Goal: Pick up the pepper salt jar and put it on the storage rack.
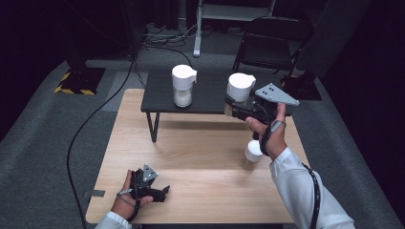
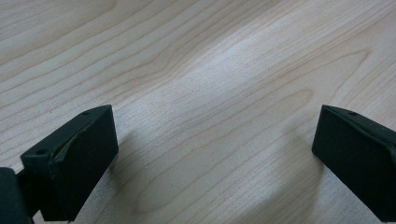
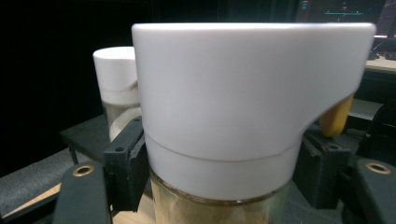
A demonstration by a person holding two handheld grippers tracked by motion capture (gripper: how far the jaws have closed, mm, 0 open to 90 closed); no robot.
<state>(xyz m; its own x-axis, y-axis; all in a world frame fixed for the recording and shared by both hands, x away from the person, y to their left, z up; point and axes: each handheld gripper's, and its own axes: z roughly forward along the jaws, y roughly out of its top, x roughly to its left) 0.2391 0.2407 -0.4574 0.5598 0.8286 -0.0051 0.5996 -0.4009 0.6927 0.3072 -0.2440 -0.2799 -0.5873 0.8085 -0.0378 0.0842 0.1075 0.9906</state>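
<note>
Now the right gripper [image 1: 235, 109] holds a jar [image 1: 239, 90] with a white lid between its jaws, at the edge of the black shelf [image 1: 162, 95]. A second jar [image 1: 183, 86] stands farther along this shelf, and a third jar [image 1: 251, 155] stands on the table [image 1: 191, 152] behind the gripper. Whether the held jar is arriving or leaving, one cannot tell. The left gripper [image 1: 160, 193] rests on the table, jaws wide and empty.

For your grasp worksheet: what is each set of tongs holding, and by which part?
The right tongs clamp a white-lidded jar by its glass body just below the lid. The left tongs are open over the wooden table, holding nothing.
</note>
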